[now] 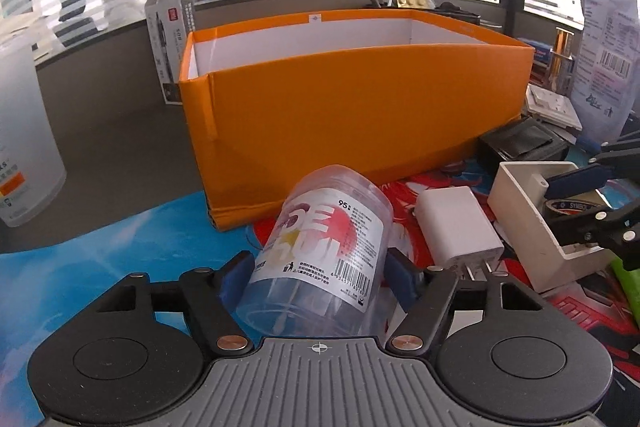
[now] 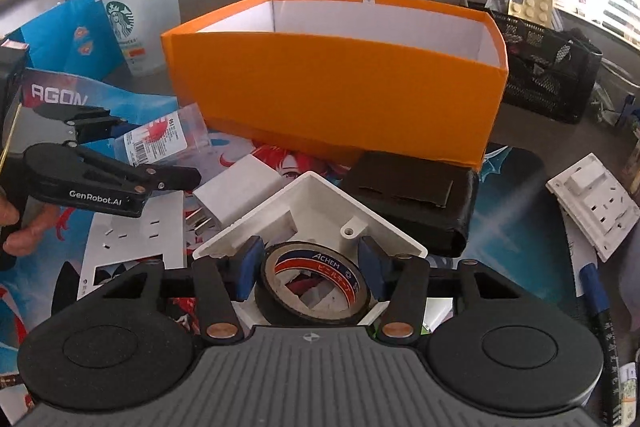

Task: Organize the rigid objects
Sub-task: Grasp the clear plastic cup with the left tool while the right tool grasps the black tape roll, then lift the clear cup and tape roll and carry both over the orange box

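Note:
My left gripper (image 1: 320, 273) is shut on a clear plastic jar (image 1: 324, 251) with a pink and white label, held tilted in front of the open orange box (image 1: 352, 103). The jar (image 2: 160, 139) and the left gripper (image 2: 132, 151) also show in the right wrist view. My right gripper (image 2: 310, 273) has its blue pads on either side of a black tape roll (image 2: 314, 285) lying in a white plastic box (image 2: 316, 199); the pads look close to the roll. The orange box (image 2: 336, 87) stands just beyond. The right gripper (image 1: 580, 187) also shows at the right of the left wrist view.
A white charger (image 1: 458, 223) lies between the jar and the white box (image 1: 532, 211). A black wallet (image 2: 408, 199), a white wall socket (image 2: 592, 203), a Starbucks cup (image 2: 136, 23), a black mesh organiser (image 2: 548, 75) and a blue pen (image 2: 596, 291) lie around.

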Available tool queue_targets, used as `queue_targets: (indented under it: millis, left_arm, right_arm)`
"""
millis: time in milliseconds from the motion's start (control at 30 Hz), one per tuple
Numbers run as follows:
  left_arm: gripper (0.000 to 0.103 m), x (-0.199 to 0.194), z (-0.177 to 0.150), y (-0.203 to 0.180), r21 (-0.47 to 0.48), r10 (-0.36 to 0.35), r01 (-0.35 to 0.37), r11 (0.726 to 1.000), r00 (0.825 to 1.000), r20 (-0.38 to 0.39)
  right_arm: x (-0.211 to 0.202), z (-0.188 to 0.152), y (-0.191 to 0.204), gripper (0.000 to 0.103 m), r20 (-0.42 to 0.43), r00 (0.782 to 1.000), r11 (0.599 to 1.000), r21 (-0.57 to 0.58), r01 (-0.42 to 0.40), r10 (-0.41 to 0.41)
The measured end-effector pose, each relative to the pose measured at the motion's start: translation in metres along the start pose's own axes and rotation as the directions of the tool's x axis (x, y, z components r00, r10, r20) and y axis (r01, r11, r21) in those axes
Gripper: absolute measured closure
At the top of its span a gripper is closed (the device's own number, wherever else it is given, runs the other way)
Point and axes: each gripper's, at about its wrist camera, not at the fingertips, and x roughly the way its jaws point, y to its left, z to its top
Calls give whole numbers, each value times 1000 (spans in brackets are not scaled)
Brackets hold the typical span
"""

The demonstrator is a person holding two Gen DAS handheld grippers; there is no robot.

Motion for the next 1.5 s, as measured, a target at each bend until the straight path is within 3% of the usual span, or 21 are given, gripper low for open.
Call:
queue_targets:
  millis: [600,1500]
  left_arm:
    - [52,-50,12,8,-124,3,6,992,997,71]
    - [52,-101,42,-15,-83,39,-25,996,984,172]
  right_arm:
    - [-43,-2,9,57,137,990,999,36,23,-27]
    - [-82,19,28,57,282,959,999,-15,34,-28]
